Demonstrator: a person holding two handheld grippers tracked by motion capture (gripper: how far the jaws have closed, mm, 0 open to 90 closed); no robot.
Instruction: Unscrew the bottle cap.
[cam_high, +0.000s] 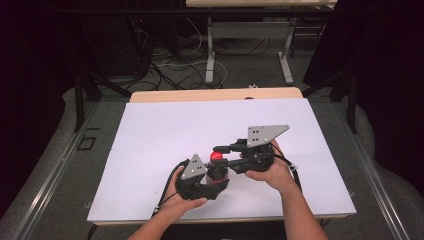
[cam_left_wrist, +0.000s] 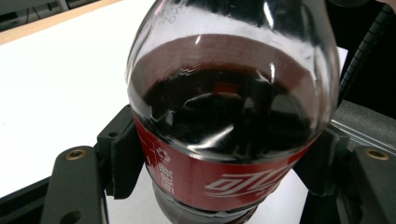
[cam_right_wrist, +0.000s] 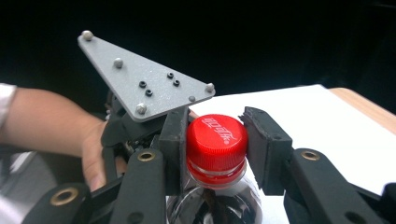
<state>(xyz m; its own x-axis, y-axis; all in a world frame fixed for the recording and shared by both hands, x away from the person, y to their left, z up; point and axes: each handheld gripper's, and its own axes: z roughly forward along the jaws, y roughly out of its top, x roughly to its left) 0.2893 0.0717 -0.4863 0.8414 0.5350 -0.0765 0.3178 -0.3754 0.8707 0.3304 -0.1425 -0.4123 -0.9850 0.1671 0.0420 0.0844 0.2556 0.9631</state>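
A cola bottle (cam_high: 218, 172) with dark drink and a red label (cam_left_wrist: 224, 179) stands near the front middle of the white sheet (cam_high: 150, 135). My left gripper (cam_high: 214, 181) is shut on the bottle's body at the label, a black pad (cam_left_wrist: 122, 156) pressing each side. The bottle's red cap (cam_right_wrist: 216, 140) sits between the pads (cam_right_wrist: 267, 144) of my right gripper (cam_high: 220, 154), which comes in from the right and is shut on the cap. In the right gripper view, the left gripper's grey plate (cam_right_wrist: 144, 79) and the hand (cam_right_wrist: 93, 156) holding it show behind the cap.
The white sheet covers a wooden table whose far edge (cam_high: 215, 94) shows beyond it. Past the table are the legs of another table (cam_high: 210, 55) and loose cables (cam_high: 170, 65) on the floor. Dark curtains close in both sides.
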